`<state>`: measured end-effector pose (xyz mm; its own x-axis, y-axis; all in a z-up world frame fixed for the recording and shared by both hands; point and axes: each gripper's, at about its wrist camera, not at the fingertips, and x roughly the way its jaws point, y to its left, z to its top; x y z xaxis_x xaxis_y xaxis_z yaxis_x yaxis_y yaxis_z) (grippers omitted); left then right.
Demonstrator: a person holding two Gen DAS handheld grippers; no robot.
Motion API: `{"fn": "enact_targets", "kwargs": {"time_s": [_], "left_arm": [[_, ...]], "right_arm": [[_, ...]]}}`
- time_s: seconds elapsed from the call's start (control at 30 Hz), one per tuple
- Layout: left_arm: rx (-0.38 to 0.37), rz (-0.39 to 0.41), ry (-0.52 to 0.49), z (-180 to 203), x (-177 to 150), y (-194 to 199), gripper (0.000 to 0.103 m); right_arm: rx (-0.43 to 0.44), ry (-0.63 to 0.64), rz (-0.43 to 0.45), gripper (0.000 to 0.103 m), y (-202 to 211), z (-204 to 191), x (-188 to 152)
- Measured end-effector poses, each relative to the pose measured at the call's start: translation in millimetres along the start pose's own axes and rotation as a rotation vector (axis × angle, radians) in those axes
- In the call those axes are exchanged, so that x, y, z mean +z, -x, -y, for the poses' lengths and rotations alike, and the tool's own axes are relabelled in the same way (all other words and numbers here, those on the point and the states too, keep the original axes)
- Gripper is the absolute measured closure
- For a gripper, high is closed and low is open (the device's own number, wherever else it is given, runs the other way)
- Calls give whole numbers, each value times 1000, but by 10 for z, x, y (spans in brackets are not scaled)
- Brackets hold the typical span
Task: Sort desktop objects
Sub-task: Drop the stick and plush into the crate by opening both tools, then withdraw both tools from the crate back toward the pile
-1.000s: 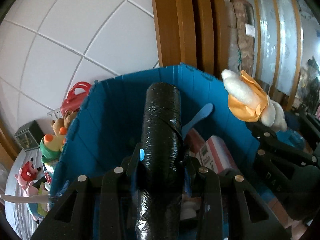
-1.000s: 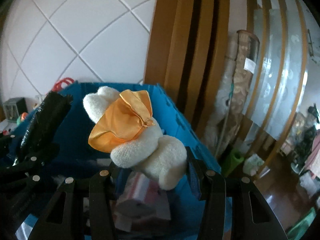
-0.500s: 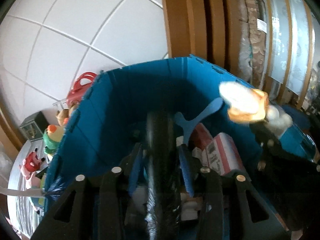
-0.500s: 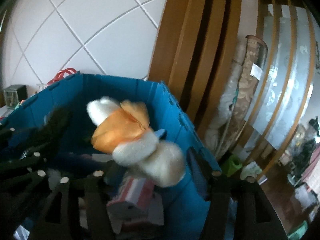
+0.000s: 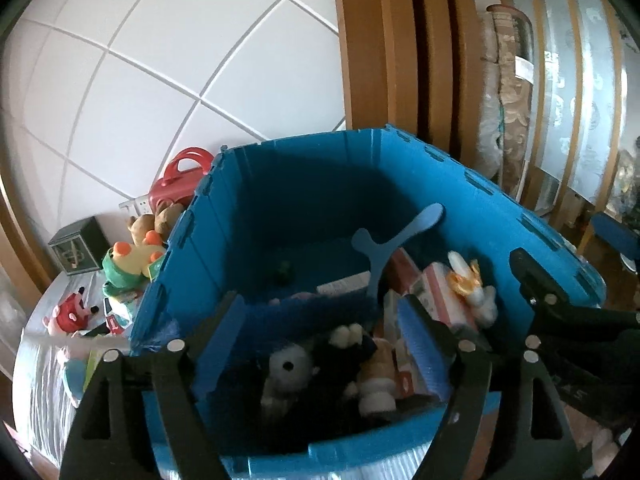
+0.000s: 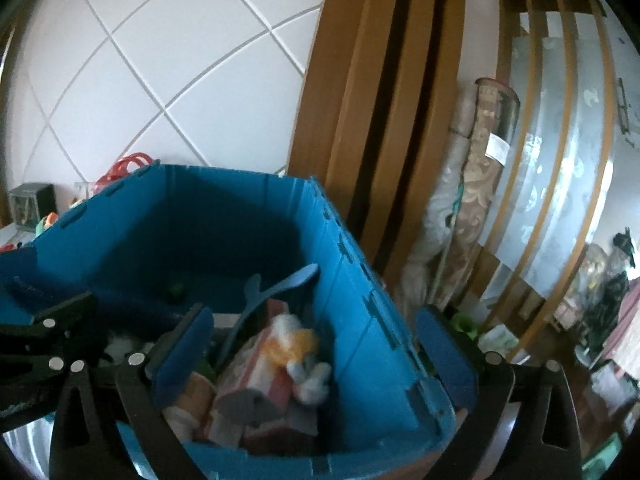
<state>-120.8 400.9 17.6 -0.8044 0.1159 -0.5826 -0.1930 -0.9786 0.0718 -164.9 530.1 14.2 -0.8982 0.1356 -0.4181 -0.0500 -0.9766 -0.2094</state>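
The blue bin [image 5: 304,184] fills both views from above. In the left wrist view my left gripper [image 5: 324,332] hangs over its near edge, jaws opening, nothing between the blue pads [image 5: 420,344]. A black wrapped roll [image 5: 312,420] lies dark and hard to make out low in the bin under it. The white plush with the orange scarf [image 5: 472,288] rests on a pink-and-white box [image 5: 428,284] inside. My right gripper [image 6: 314,352] is over the bin's [image 6: 360,300] right corner, jaws opening wide; the plush [image 6: 300,352], blurred, lies below and touches neither pad.
A blue boomerang-shaped piece [image 5: 396,232] and small plush figures [image 5: 286,368] sit in the bin. Left of it on the table are a green-and-yellow plush [image 5: 132,260], a red toy [image 5: 70,314], a red basket [image 5: 180,176] and a dark box [image 5: 76,246]. A wooden frame [image 6: 384,100] stands behind.
Both grippers opened. The black roll dropped out of the left jaws into the bin, and the plush fell from the right jaws onto the box inside.
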Motion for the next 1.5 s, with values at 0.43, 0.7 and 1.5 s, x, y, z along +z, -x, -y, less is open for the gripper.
{"fn": "enact_targets", "kwargs": {"time_s": [0.43,0.7,1.5], "left_arm": [[-19,31,36,-102,-242,356,24],[5,59,97,-377,-417,535,24],[182,17,204,-2978,-1284,1032,24]], "right_arm": [[24,-14,-23,0,307,48,-232],[90,-30,-12,0,480,-113,-314],[302,60,51,0,1323,-2591,-71]]}}
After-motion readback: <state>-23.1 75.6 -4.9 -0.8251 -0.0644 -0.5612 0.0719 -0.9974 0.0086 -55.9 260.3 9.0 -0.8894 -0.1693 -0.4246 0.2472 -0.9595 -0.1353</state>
